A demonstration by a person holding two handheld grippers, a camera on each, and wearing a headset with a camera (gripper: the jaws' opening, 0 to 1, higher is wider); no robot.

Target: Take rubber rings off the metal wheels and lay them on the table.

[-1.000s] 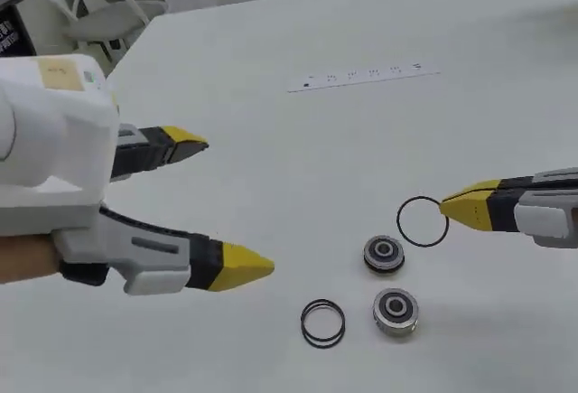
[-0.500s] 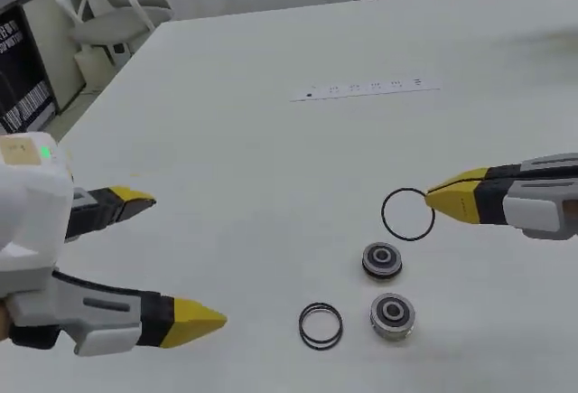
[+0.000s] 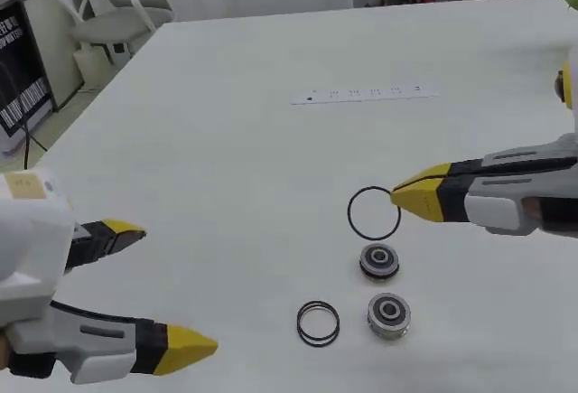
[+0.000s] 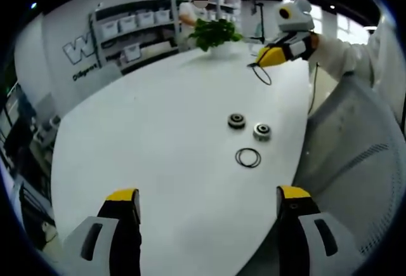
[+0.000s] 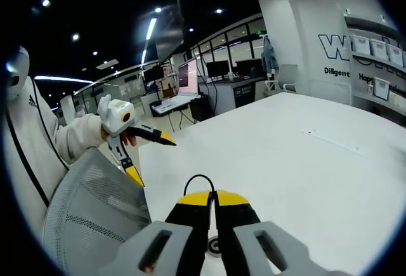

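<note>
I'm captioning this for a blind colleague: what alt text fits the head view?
The right hand-held gripper holds a black rubber ring over a white table, beside one metal wheel; a second wheel and loose rings lie nearer. The left hand-held gripper is open at lower left.

The right gripper (image 3: 398, 199), pinching a rubber ring (image 3: 374, 213), now sits further left, so the ring hangs just beyond the far metal wheel (image 3: 379, 261). The left gripper (image 3: 176, 288) is drawn back to the near left.
</note>
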